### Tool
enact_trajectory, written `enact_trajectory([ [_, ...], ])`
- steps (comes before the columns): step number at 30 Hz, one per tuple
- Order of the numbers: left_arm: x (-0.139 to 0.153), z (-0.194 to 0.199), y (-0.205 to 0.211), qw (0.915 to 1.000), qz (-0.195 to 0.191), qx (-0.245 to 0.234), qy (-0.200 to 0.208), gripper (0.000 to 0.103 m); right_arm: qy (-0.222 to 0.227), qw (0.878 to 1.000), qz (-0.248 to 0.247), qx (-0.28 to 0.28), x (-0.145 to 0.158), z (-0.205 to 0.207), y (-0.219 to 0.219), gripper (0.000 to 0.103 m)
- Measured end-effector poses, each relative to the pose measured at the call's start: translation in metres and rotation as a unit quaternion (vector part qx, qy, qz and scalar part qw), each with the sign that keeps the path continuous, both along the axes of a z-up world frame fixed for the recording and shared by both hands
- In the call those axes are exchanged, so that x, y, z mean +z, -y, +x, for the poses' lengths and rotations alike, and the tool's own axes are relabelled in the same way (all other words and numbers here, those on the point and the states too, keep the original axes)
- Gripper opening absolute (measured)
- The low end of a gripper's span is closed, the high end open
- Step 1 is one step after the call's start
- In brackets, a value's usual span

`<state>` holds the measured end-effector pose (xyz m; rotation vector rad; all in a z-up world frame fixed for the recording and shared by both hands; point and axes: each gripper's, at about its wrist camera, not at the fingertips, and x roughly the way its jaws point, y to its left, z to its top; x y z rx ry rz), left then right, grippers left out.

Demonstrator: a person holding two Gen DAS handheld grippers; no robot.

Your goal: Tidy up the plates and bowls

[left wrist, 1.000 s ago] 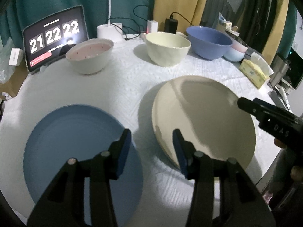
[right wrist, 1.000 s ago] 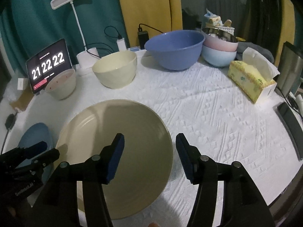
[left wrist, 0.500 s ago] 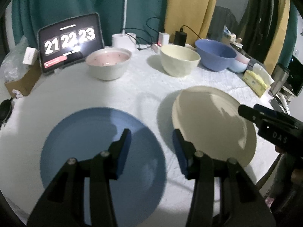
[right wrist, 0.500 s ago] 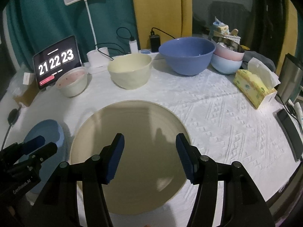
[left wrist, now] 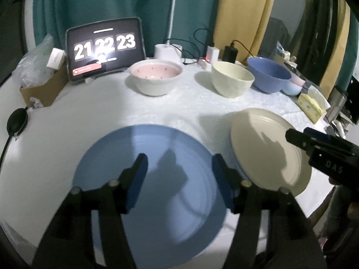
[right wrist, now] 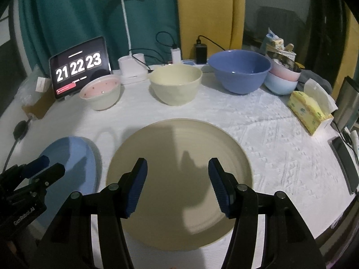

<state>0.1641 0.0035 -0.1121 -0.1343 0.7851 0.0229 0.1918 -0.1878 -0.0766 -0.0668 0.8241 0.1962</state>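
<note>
A blue plate (left wrist: 152, 170) lies flat on the white tablecloth, front left; it also shows in the right wrist view (right wrist: 74, 157). A cream plate (right wrist: 179, 174) lies beside it on the right, also in the left wrist view (left wrist: 264, 143). My left gripper (left wrist: 179, 179) is open and empty above the blue plate. My right gripper (right wrist: 177, 183) is open and empty above the cream plate. At the back stand a pink-lined bowl (right wrist: 101, 93), a cream bowl (right wrist: 176, 84) and a blue bowl (right wrist: 241, 70).
A tablet clock (right wrist: 78, 67), a desk lamp base (right wrist: 132, 69) and chargers with cables stand at the back edge. Stacked pink and pale blue bowls (right wrist: 282, 78) and a tissue box (right wrist: 309, 109) are at the right. A cardboard box (left wrist: 42, 87) sits left.
My left gripper has swung left and now hovers over the middle of the blue plate. My right gripper has pulled back and risen a little over the cream plate. Both stay open.
</note>
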Motion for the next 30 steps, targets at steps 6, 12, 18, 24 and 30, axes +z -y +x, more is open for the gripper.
enact_trajectory([
  [6,-0.004,-0.006,-0.02,0.9999,0.0,0.016,-0.001,0.062,-0.002,1.0,-0.005,0.016,-0.001,-0.003,-0.021,0.06],
  [12,-0.008,-0.013,-0.041,0.9996,0.003,0.029,0.004,0.062,-0.005,0.999,-0.012,0.03,-0.003,-0.005,-0.043,0.06],
  [18,-0.011,-0.019,-0.063,0.9988,0.008,0.048,0.006,0.062,-0.011,0.999,-0.015,0.045,-0.008,-0.006,-0.065,0.06],
  [24,-0.015,-0.027,-0.084,0.9977,0.009,0.067,0.009,0.062,-0.016,0.998,-0.023,0.064,-0.013,-0.008,-0.088,0.06],
  [30,-0.02,-0.035,-0.104,0.9963,0.011,0.085,0.008,0.062,-0.021,0.996,-0.031,0.079,-0.017,-0.009,-0.105,0.06],
])
